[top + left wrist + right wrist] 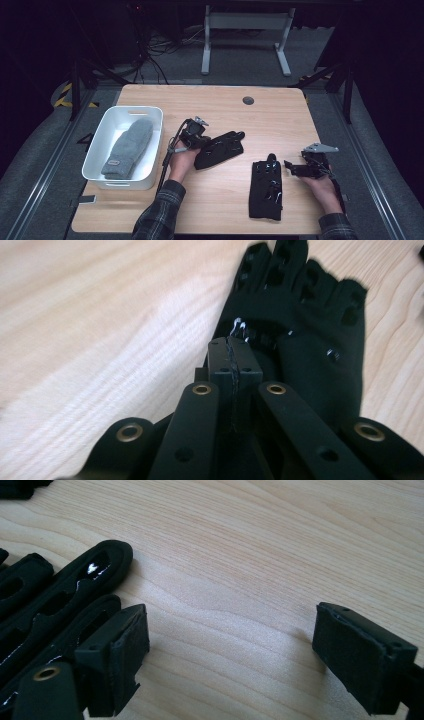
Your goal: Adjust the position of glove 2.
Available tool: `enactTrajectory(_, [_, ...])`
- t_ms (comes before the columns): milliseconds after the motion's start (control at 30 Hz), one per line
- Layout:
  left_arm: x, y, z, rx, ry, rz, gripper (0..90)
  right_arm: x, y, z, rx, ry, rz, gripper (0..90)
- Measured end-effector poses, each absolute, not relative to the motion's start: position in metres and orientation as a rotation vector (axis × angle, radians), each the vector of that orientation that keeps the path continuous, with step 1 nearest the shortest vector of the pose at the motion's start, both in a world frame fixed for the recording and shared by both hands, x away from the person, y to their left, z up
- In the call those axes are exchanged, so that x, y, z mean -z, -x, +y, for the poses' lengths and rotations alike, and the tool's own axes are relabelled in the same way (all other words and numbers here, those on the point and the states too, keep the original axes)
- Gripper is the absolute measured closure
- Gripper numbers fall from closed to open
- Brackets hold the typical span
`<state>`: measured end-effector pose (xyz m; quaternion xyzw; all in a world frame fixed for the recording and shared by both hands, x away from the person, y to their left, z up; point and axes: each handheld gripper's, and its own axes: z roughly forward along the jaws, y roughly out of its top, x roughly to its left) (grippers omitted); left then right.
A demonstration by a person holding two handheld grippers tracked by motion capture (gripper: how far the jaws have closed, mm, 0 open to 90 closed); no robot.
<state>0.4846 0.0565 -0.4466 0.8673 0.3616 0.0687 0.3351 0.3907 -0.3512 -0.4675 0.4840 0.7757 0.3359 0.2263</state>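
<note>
Two black gloves lie on the wooden table (pixel 230 107). My left gripper (pixel 201 144) is shut on the wrist edge of the left black glove (pixel 222 146), whose fingers point to the far right. In the left gripper view the jaws (pixel 234 360) are pressed together at the edge of this glove (pixel 305 325). The second black glove (pixel 266 187) lies flat near the front edge. My right gripper (pixel 294 169) stands open just to its right, low over the table. In the right gripper view (pixel 240 650) that glove's fingers (pixel 65 595) lie beside the left pad (pixel 120 652), and bare wood shows between the pads.
A white bin (pixel 102 132) sits at the table's left side with a grey mitten (pixel 129 147) inside. A dark round grommet (pixel 248 100) marks the far middle of the table. Cables and a desk's legs stand on the floor beyond.
</note>
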Motion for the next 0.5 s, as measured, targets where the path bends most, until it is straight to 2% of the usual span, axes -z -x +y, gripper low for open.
enactTrajectory(233, [0.451, -0.478, 0.057, -0.151, -2.274, 0.943, 90.0, 0.468, -0.391, -0.351, -0.926, -1.335, 2.138, 15.4])
enactTrajectory(500, [0.452, -0.454, 0.062, -0.106, -2.293, 0.898, 90.0, 0.468, -0.391, -0.351, -0.931, -1.330, 2.140, 15.7])
